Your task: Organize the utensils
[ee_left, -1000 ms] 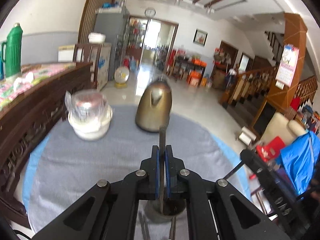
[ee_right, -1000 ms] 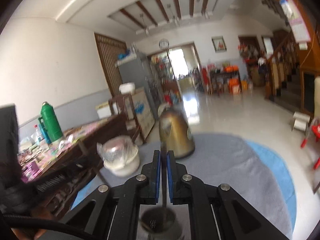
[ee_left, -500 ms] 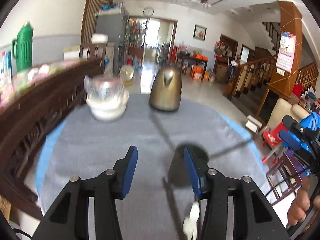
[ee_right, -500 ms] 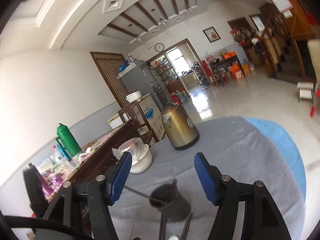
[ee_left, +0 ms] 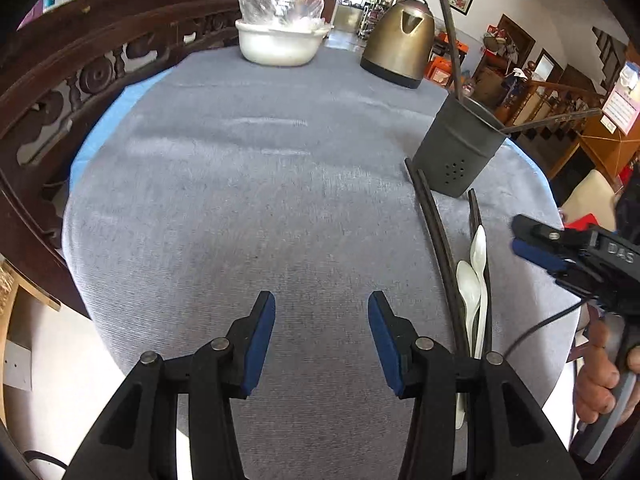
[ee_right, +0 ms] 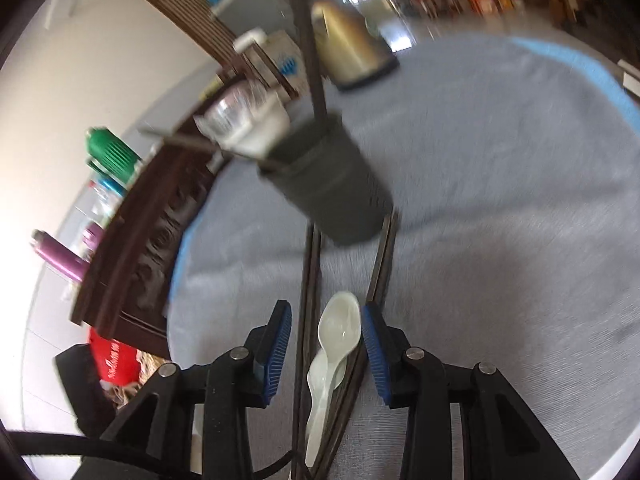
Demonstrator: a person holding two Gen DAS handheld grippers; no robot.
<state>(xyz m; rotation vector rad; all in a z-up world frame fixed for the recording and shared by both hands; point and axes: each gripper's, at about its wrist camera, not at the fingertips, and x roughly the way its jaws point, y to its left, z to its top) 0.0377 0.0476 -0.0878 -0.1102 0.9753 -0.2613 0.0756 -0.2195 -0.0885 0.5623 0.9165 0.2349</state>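
A dark grey utensil holder (ee_left: 460,148) (ee_right: 332,192) stands on the grey tablecloth (ee_left: 260,200) with two dark chopsticks (ee_left: 450,32) leaning out of it. In front of it lie several loose dark chopsticks (ee_left: 436,240) and two white spoons (ee_left: 472,280). My left gripper (ee_left: 322,312) is open over bare cloth, left of that pile, with nothing between its fingers. My right gripper (ee_right: 326,320) hovers low over the pile. Its jaws are closing, with the upper white spoon (ee_right: 340,328) and a chopstick (ee_right: 306,320) lying between them, the pads not pressing on either.
A brass-coloured kettle (ee_left: 400,40) and a white bowl under plastic film (ee_left: 280,40) stand at the far side of the round table. Carved dark wooden furniture (ee_left: 80,80) runs along the left edge. A hand (ee_left: 596,380) holds the right gripper at the right table edge.
Both grippers were shut on upright chopsticks above the holder. They opened, the chopsticks now rest in the holder, and both grippers dropped low towards the table, the right one over the spoons.
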